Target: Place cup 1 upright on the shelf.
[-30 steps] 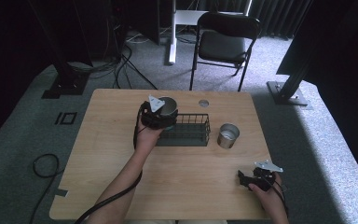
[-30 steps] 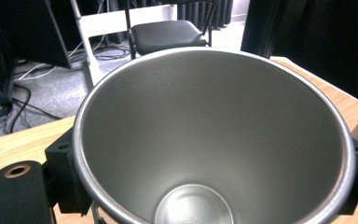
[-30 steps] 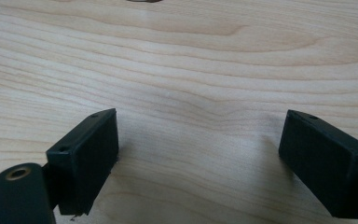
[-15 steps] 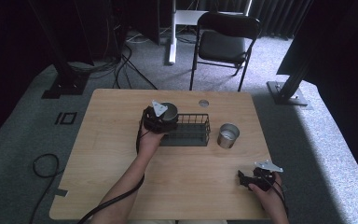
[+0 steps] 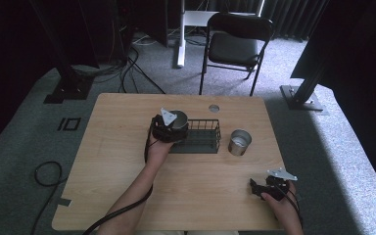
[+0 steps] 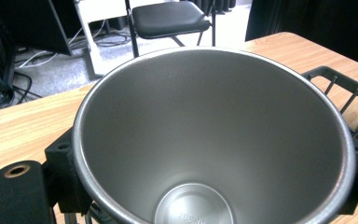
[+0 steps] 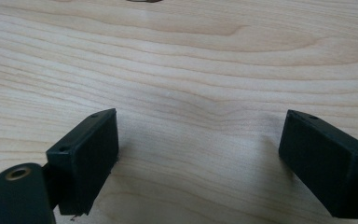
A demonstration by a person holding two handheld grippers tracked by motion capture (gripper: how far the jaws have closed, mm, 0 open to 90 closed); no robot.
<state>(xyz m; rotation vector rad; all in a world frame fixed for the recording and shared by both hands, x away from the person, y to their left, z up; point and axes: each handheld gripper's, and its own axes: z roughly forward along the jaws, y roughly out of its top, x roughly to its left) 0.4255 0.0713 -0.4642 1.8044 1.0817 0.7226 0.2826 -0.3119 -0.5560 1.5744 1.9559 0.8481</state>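
Left gripper (image 5: 175,128) clamped my steel cup (image 6: 214,140) at the wire basket's (image 5: 203,137) end. Right gripper (image 7: 205,158) rested wide open, empty, on the table (image 7: 191,60).

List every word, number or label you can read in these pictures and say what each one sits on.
Stamped characters on the inside bottom of the silver steel cup held in the left claw: too blurred and cut off to read.
Second silver steel cup on the light wooden table: no marking visible.
Black wire basket: no label.
Right claw, open above the table: no text.
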